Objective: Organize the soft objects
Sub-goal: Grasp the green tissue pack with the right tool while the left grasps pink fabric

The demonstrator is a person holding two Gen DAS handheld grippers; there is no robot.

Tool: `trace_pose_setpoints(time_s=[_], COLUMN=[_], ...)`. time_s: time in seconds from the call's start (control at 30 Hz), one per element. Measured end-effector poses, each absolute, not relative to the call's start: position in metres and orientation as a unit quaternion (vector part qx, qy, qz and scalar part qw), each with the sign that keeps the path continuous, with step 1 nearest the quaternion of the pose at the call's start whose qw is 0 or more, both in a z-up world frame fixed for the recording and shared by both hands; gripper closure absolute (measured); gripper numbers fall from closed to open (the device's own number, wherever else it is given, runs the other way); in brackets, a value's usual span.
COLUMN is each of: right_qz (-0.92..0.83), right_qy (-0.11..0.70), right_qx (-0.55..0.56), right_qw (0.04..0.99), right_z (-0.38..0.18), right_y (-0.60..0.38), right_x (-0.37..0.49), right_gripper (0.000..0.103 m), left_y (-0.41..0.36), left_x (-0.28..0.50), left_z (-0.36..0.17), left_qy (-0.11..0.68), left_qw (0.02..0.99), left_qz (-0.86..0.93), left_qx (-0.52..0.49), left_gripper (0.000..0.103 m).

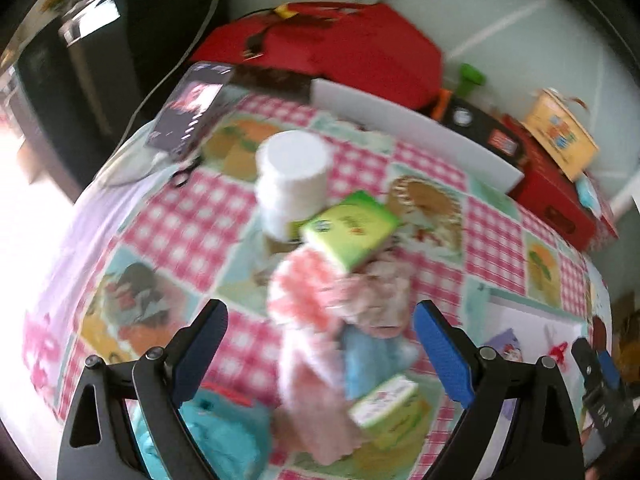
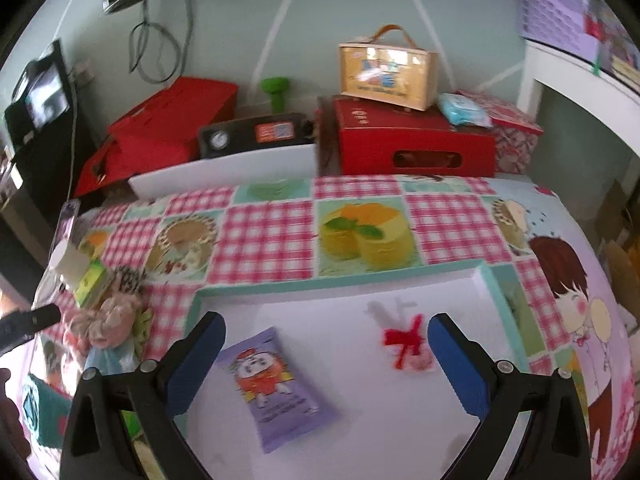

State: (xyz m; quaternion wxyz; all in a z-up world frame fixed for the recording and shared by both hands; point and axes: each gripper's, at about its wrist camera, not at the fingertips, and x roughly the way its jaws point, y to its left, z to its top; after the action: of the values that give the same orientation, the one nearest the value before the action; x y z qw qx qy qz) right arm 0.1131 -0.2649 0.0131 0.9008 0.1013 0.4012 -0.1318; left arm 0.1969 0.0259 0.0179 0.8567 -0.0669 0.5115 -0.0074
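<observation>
1. Your left gripper [image 1: 320,352] fingers stood apart over the pink towel [image 1: 316,360], its long axis running 12 to 6.
2. Your right gripper [image 2: 326,360] fingers stood apart, empty, above the tray [image 2: 340,292]; the purple packet [image 2: 276,388] pointed toward 11.

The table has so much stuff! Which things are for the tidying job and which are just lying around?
For the job: pink fluffy cloth, blue cloth, purple packet, white tray.

Just lying around: red boxes, yellow case, green dumbbell.

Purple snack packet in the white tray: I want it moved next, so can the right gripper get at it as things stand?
Probably yes. The right gripper is open above the purple packet, which lies flat in the white tray with nothing on it.
</observation>
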Motion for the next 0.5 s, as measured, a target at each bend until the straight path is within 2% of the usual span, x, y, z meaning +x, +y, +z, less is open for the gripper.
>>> trace_pose_setpoints(time_s=[0.5], right_qz=[0.025], right_qy=[0.435], right_qx=[0.013], right_qw=[0.9], right_z=[-0.003], right_y=[-0.139], right_x=[0.13], right_gripper=[0.0], left_y=[0.039], left_x=[0.201], left_z=[-0.009], left_qy=[0.572], left_qw=[0.817], left_qz=[-0.012], left_qx=[-0.07], left_gripper=[0.009])
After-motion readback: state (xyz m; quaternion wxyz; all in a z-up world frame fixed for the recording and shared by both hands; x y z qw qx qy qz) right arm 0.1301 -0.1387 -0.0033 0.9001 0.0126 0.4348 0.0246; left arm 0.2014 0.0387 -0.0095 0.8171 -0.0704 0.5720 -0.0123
